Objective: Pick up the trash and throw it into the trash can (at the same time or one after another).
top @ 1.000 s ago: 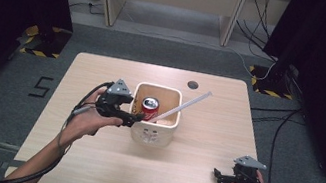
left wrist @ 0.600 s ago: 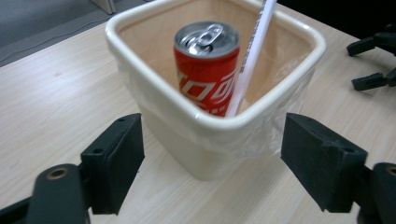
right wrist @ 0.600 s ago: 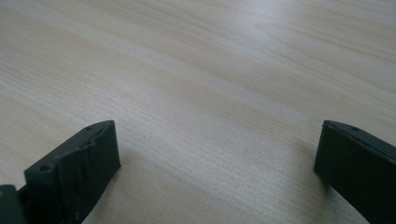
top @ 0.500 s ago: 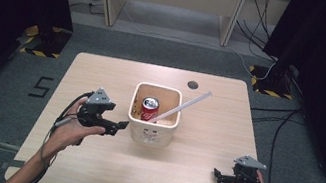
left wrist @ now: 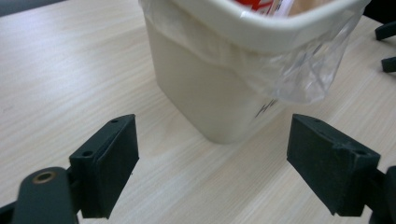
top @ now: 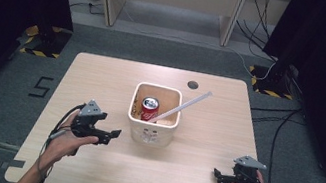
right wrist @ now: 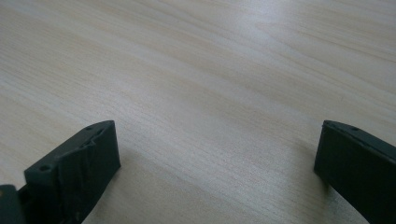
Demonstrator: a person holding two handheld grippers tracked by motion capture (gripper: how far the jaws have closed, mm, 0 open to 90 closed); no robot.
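Left gripper [top: 112, 134] hovers over the table [top: 103, 76] just left of the cream bin [top: 151, 130], its jaws spread wide with nothing between them; they have just been opening. In the left gripper view the bin [left wrist: 205, 98] stands straight ahead between and beyond the two black jaws, close but not touched, with a clear plastic liner [left wrist: 303, 74] folded over its rim and hanging down the side. Dark handwriting shows on the bin's wall below the liner, too cut off to read; from the high view some faint marks sit on the front face, also unreadable.

Inside the bin stands a red drink can [top: 149, 108], upright against the left wall, silver top up. White lettering runs down its red side, too small to make out. A long white stick [top: 183, 107] leans out of the bin over its right rear corner.

Right gripper [top: 217, 174] rests low at the table's near right corner, well apart from the bin, jaws wide apart over bare wood [right wrist: 210, 84]. A floor marking "5" [top: 42, 86] lies left of the table.
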